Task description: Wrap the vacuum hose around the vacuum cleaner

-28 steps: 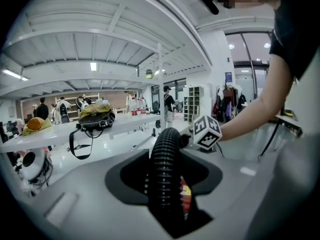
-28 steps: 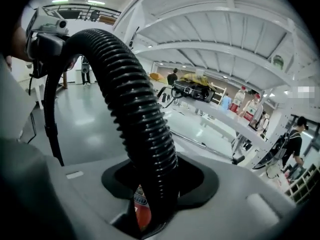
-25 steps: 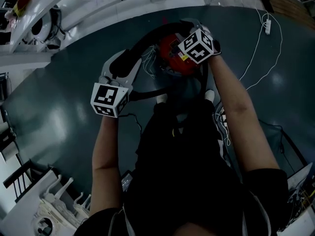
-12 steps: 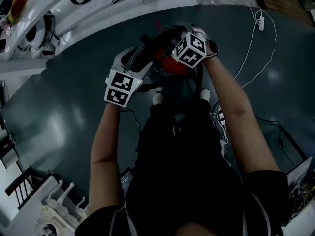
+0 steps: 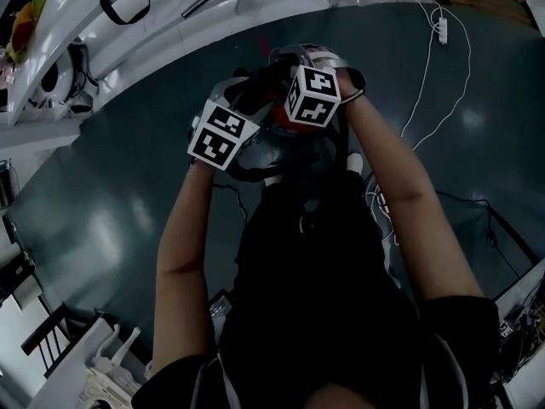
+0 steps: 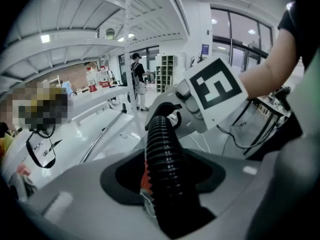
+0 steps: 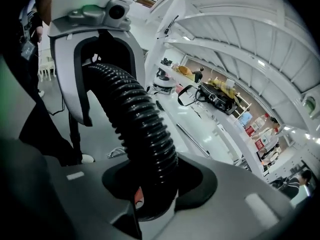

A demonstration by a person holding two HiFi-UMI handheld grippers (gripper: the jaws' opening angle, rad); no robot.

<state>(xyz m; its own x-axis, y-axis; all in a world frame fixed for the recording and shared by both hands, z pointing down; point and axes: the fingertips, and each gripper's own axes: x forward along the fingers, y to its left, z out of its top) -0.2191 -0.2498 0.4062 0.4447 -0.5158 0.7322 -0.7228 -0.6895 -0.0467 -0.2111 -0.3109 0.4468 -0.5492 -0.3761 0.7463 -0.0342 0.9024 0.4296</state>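
The dark green floor filled most of the head view, and long white shelves ran along its upper left edge. The person, in black clothes, stood over the work with both bare forearms stretched forward and down.

Under the two grippers stood the vacuum cleaner. It was almost fully covered from above, and only a thin piece of its red body showed beside the jaws in the left gripper view. The black ribbed vacuum hose lay over the top of the machine, bent in a short arc that passed from one gripper to the other.

The right gripper was clenched on the hose, with the ribs held tight between its two jaws. The left gripper was very near to it, facing it, with their marker cubes almost touching in the head view. Its jaws had just been closing, and the hose ran between them. They stood a little wider than the hose, with a narrow gap on one side, so they were around it without pressing it.

Farther away, a thin white cable with a power strip lay on the floor at the upper right, well apart from the machine.
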